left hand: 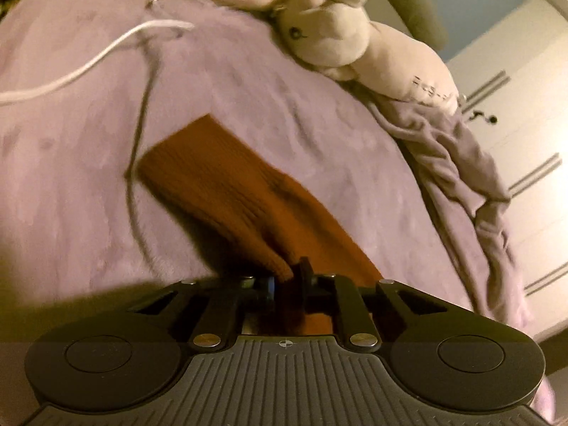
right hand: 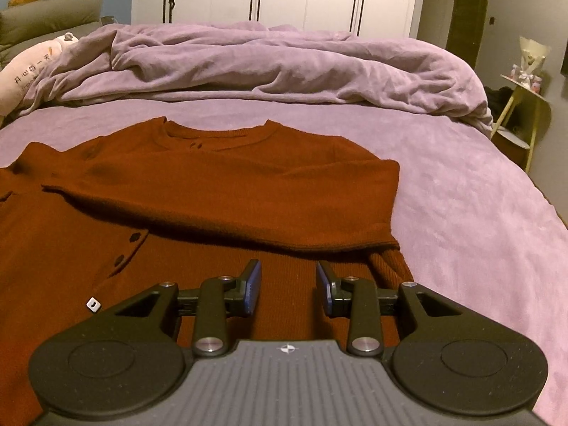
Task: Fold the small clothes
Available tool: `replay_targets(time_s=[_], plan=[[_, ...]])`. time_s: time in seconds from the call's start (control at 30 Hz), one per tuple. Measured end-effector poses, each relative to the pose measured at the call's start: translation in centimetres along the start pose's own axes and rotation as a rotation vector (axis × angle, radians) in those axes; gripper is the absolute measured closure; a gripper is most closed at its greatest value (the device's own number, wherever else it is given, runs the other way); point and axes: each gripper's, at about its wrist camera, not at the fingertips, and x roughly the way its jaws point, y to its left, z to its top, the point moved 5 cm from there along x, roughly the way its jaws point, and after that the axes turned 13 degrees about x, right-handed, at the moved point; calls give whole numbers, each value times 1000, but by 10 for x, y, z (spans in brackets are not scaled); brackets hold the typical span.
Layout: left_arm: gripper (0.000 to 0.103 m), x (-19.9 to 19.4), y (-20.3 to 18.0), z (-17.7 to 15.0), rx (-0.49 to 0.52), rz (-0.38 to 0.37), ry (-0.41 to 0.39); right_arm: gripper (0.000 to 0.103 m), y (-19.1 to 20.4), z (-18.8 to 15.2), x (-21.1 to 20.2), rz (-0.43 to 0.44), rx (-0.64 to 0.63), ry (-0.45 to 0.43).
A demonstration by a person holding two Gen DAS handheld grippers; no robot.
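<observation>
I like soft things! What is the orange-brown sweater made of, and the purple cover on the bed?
The sweater looks like knitted yarn, maybe wool or cotton: fine ribs show along its sleeve, and it looks matte. The purple cover looks like plush fleece or velvet: its fuzzy surface shows soft, patchy brush marks. The exact fibre of either can't be told.

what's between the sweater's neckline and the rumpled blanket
Only a bare strip of purple sheet separates the sweater neckline from the blanket; the right wrist view shows it.
</observation>
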Motion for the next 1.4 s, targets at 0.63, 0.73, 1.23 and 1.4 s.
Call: replay_targets(time_s=[0.63, 0.73, 1.23, 1.4], plan=[[70, -73, -323, -226, 962, -467, 56, 70, -24, 4, -17, 46, 131, -21], [51, -62, -312, -258, 1046, -405, 119, 69, -30, 7, -19, 57, 124, -16], [27, -60, -230, -214, 943, -187, 100, 57, 43, 56, 54, 415, 384, 199], [17, -56, -221, -216, 956, -181, 83, 66, 57, 55, 92, 445, 486, 333]])
